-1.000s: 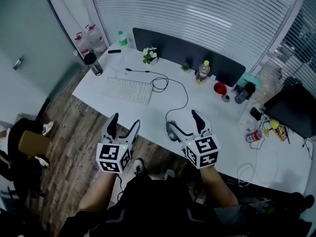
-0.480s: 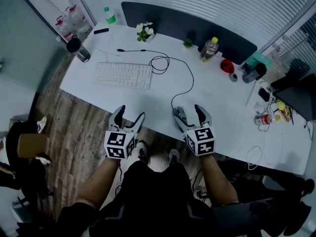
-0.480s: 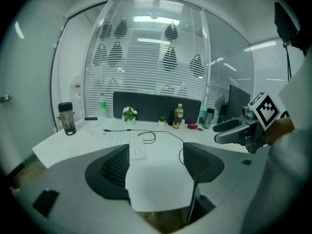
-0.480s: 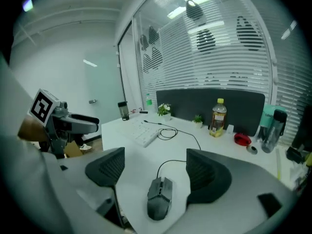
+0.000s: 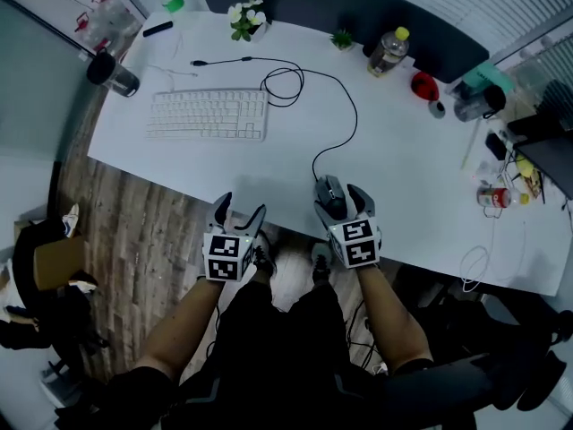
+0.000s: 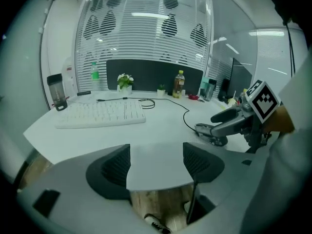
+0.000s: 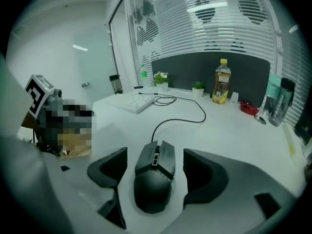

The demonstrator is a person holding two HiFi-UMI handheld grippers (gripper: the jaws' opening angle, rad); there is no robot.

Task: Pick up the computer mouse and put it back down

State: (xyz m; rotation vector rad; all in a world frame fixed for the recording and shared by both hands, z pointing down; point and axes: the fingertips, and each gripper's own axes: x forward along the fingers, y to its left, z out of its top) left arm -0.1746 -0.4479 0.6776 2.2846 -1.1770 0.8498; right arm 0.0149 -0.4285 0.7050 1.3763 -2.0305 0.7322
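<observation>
Near the desk (image 5: 403,150) front edge, right of centre: mouse (image 7: 155,179) lies flat, squarely between the right gripper (image 5: 338,197) fingers. Its long axis lines up with the gripper's pointing line, cable (image 7: 180,118) end facing away, so the fingers flank its two long sides. Fingers are apart and have just been closing in; there's a slim gap each side, pads not pressing. Left gripper (image 5: 238,211) fingers are spread and empty over the desk edge, well apart to the mouse's left. My read: right takes it, straight squeeze, no re-aim.

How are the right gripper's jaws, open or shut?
Open: right gripper has just been closing, but gaps show beside the mouse between its jaws.
</observation>
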